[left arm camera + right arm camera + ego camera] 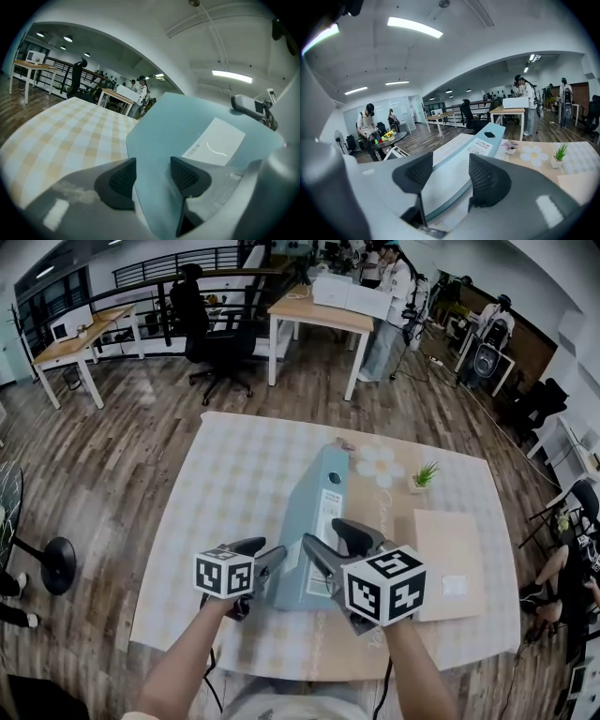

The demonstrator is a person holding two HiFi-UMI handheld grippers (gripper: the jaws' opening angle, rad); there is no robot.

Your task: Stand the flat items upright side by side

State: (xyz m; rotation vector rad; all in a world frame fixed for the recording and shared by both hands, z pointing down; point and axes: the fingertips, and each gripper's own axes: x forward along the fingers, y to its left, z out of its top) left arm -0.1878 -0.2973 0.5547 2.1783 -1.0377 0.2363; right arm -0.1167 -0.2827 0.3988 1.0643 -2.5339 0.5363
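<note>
Forearms [187, 662] parallel, left gripper [272, 563] and right gripper [330, 545] tipped down, apparently clamping blue binder [314, 507]

The binder [314, 474] — near end partly hidden behind the right gripper [322, 532]; its label [330, 505] print — too small to read.
</note>
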